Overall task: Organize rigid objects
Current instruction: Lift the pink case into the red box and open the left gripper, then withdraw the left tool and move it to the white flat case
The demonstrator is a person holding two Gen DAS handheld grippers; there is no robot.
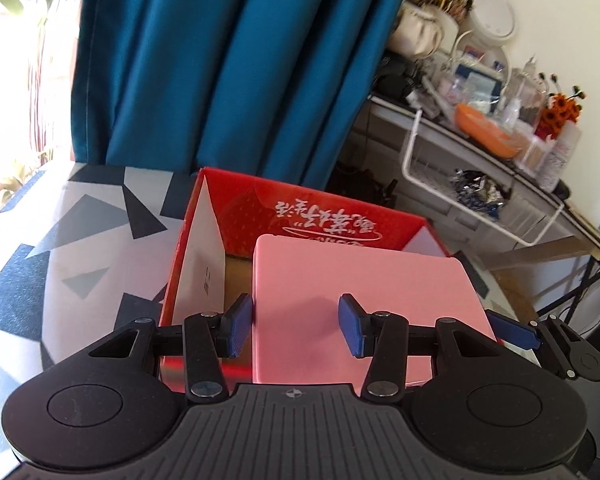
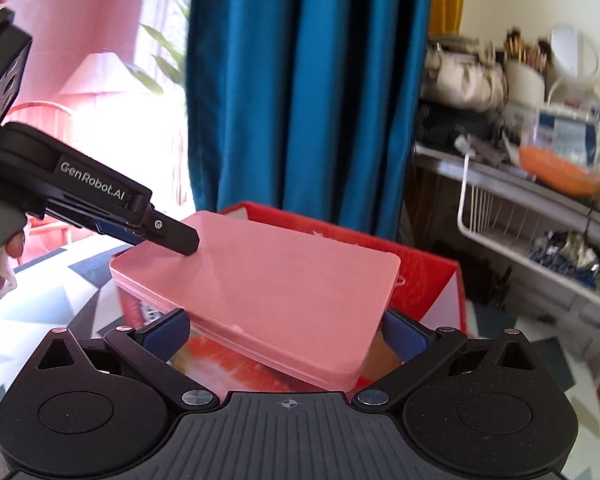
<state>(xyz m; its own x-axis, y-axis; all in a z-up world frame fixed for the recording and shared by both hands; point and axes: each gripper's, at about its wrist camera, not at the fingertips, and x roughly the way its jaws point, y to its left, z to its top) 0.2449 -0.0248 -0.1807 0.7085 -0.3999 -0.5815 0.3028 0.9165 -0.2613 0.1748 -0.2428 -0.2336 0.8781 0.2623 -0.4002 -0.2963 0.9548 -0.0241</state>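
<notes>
risk shows first in the left wrist view: the left gripper (image 1: 296,326) hangs over the near left part of the pink case (image 1: 364,304), its blue pads spread apart with nothing between them, one pad just outside the case's left edge and the other over the lid, so it is released and gives the case no support. the case sits tilted over the open red box (image 1: 312,216), which rests on the patterned table (image 1: 80,240), and a gap remains between the case's left edge and the box's white inner wall. at the far right of this view the right gripper (image 1: 516,330) shows only a blue pad at the case's right edge. in the right wrist view the right gripper (image 2: 288,334) has its two blue pads pressed against the opposite sides of the case's near end, so it is clenched on the case and carries it alone. the case juts out well beyond the pads and slopes over the box, so i judge it could pivot or slide out of that short grip if the hand turns or loosens. the left gripper's black finger (image 2: 176,236) appears to touch the far left corner of the lid; a push there could twist the case in the pads. lowered at this angle, the case could also catch a corner on the box rim and wedge, or tip the box on the table.
</notes>
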